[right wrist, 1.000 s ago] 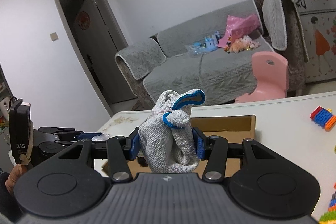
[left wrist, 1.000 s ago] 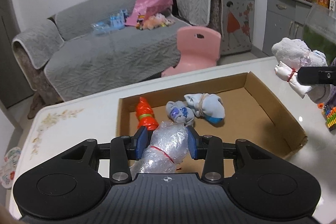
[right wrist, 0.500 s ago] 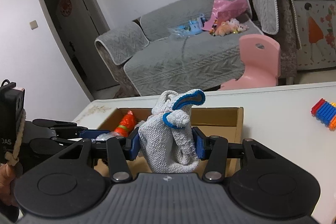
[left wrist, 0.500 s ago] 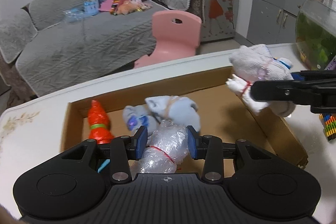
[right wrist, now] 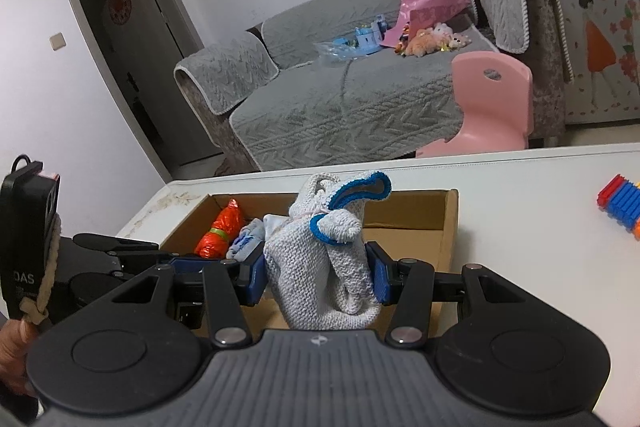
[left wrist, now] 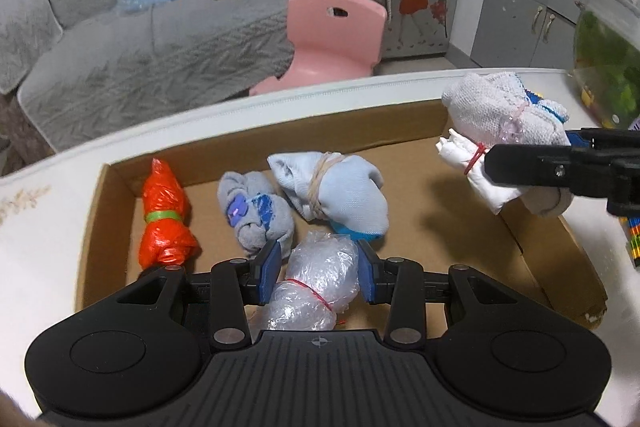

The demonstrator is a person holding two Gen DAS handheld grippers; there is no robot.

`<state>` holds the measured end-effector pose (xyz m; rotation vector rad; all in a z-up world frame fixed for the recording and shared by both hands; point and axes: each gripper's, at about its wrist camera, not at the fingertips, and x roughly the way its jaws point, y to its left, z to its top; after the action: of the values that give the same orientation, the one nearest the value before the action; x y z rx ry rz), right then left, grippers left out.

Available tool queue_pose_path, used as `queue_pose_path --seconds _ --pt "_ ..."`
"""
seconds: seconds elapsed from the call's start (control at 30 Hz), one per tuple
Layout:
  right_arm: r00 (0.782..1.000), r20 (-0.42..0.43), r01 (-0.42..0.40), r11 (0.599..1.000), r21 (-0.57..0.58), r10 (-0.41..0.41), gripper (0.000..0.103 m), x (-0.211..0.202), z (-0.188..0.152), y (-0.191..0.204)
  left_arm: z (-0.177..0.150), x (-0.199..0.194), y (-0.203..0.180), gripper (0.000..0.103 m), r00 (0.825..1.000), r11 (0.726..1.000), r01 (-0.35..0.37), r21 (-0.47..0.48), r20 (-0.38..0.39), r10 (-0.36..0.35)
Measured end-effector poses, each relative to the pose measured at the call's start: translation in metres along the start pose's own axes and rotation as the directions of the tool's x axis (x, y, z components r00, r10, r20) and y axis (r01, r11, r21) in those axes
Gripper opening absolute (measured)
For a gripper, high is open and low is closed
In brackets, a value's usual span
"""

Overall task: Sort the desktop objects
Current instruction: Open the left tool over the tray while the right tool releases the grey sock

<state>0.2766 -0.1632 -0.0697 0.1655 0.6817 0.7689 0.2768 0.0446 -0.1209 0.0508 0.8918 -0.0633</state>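
A clear plastic bundle [left wrist: 316,285], tied with a red band, is being clamped by the left hand-held gripper [left wrist: 318,277] over the near edge of the cardboard tray [left wrist: 556,259]. It is being judged light, crinkly and slippery, best pinched across its banded waist. A grey knitted bundle [right wrist: 324,267], soft and compressible, is being clamped by the right hand-held gripper [right wrist: 320,279] above the tray's right edge. An orange bundle [left wrist: 164,215] and two sock bundles are lying inside, on the bench [left wrist: 48,211].
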Motion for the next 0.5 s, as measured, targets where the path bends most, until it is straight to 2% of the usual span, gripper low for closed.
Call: queue_pose_path --seconds 0.23,0.5 --pt "0.992 -0.072 0.092 0.989 -0.114 -0.1 0.046 0.029 0.001 0.009 0.004 0.02 0.001 0.047 0.999 1.0 -0.005 -0.001 -0.046 0.005" --pt "0.98 -0.122 0.135 0.974 -0.18 -0.159 0.046 0.048 -0.006 0.008 0.004 0.032 0.001 0.049 0.998 1.0 -0.012 0.002 -0.062 0.012"
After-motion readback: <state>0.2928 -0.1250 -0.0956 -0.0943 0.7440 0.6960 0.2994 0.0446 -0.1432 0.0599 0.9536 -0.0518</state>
